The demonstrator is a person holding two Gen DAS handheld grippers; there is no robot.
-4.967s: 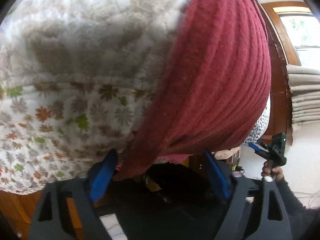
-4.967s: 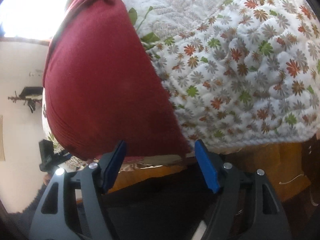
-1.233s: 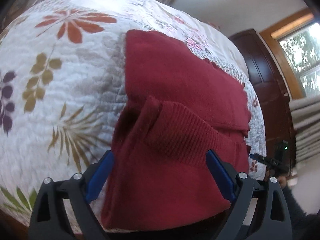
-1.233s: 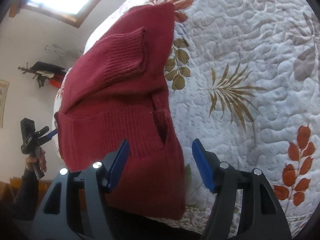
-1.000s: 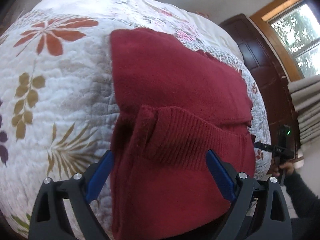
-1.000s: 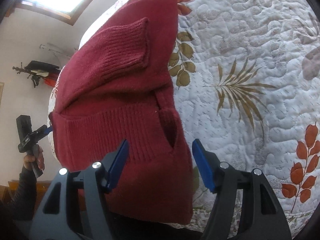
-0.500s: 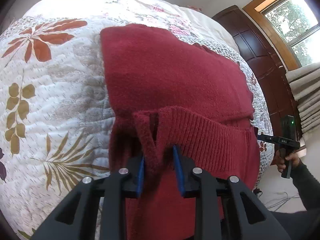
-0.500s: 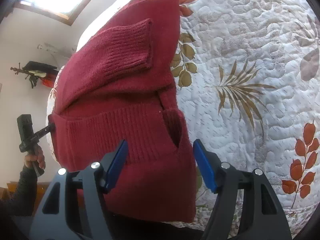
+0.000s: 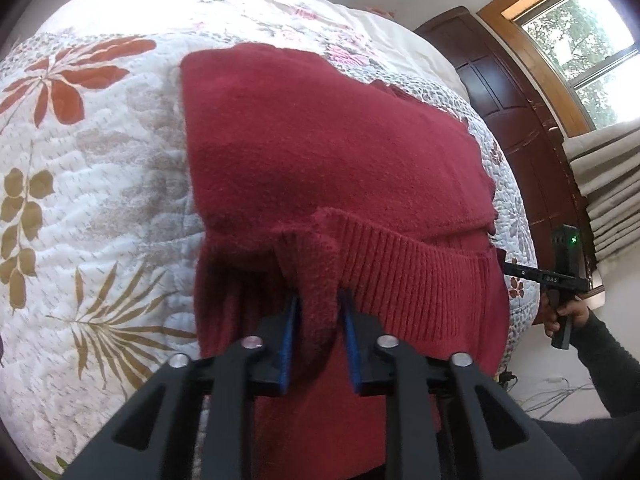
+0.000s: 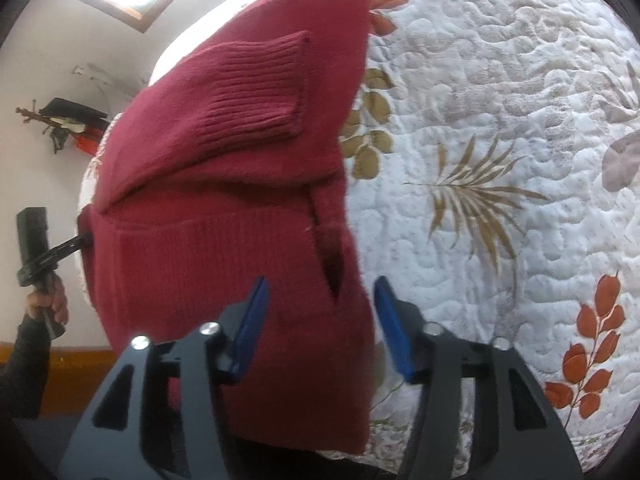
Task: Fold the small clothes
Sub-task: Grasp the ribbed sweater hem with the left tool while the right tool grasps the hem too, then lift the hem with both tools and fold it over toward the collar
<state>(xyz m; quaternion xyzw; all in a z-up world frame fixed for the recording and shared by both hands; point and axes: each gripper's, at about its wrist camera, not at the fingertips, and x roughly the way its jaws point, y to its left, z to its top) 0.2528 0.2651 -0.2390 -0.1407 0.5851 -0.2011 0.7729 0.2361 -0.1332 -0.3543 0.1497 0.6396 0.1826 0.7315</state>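
Left corner pinched, right corner still to grab

The red sweater (image 9: pixel 332 152) lies partly folded on the quilted bed (image 9: pixel 92 152), its ribbed hem hanging over the near edge. The left claw (image 9: pixel 316 320) is clamped on a bunched bit of the hem's left corner. Over on the right, the right claw (image 10: pixel 320 312) is spread wide around the right corner by the little side slit, not gripping anything yet. I'd close it on both layers at about the same depth as the left, then lift both corners evenly, or the fold probably ends up skewed.
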